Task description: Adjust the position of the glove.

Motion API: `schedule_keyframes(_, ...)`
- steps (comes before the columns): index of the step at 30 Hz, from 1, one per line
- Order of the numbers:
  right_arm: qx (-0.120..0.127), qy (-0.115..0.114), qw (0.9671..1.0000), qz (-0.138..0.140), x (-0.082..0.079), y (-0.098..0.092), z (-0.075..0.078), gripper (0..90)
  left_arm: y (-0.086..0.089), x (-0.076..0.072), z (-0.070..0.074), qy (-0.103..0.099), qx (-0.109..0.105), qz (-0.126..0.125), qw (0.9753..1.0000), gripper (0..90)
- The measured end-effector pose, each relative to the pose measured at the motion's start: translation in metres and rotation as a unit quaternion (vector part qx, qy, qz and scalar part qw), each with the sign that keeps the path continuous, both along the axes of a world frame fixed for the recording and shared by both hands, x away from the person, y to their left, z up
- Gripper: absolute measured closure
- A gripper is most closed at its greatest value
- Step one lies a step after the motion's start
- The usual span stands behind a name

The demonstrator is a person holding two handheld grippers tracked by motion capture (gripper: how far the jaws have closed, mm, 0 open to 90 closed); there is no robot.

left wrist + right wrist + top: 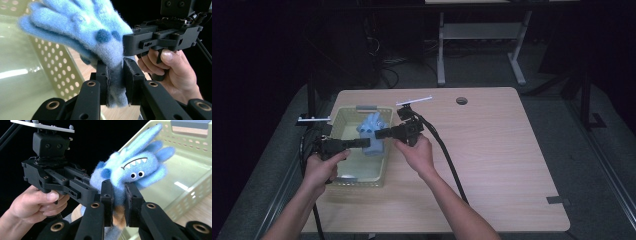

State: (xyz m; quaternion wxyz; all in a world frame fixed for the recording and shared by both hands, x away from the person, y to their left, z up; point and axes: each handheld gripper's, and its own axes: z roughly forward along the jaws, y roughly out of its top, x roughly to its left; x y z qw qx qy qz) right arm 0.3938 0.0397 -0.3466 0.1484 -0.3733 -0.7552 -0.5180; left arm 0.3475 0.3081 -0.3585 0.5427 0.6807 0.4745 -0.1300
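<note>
A fluffy blue plush toy [372,128] with googly eyes and a toothy mouth hangs over a pale green perforated basket [343,118] at the table's left. My left gripper [363,143] comes in from the left and is shut on a lower flap of the plush toy [82,27]. My right gripper [379,134] comes in from the right and is shut on the plush toy [135,167] just below its face. In the left gripper view my left gripper [116,72] pinches blue fabric. In the right gripper view my right gripper [118,188] pinches blue and orange fabric.
The basket [190,182] sits on a light wooden table [492,150], which has a round cable hole [461,100] near its far edge and grey tape [557,201] at its front right. A white-legged bench [482,35] stands behind. Cables trail from both grippers.
</note>
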Motion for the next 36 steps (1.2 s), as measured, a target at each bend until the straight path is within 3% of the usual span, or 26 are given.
schedule_keyframes(8,0.002,-0.003,1.0000,0.005,0.002,0.012,-0.001,79.3,0.011,-0.001,-0.001,0.001,0.002,0.006,1.0000,75.5)
schedule_keyframes(13,0.002,0.014,0.9999,0.007,0.005,0.018,-0.005,79.4,0.015,0.001,-0.004,0.006,0.006,0.008,0.9999,75.5)
schedule_keyframes(19,0.002,0.017,0.9998,0.010,0.008,0.024,-0.009,79.4,0.023,0.003,-0.006,0.009,0.011,0.009,0.9999,75.4)
schedule_keyframes(36,0.005,0.029,0.9995,0.014,0.016,0.045,-0.026,79.1,0.041,0.009,-0.017,0.034,0.016,0.018,0.9991,75.5)
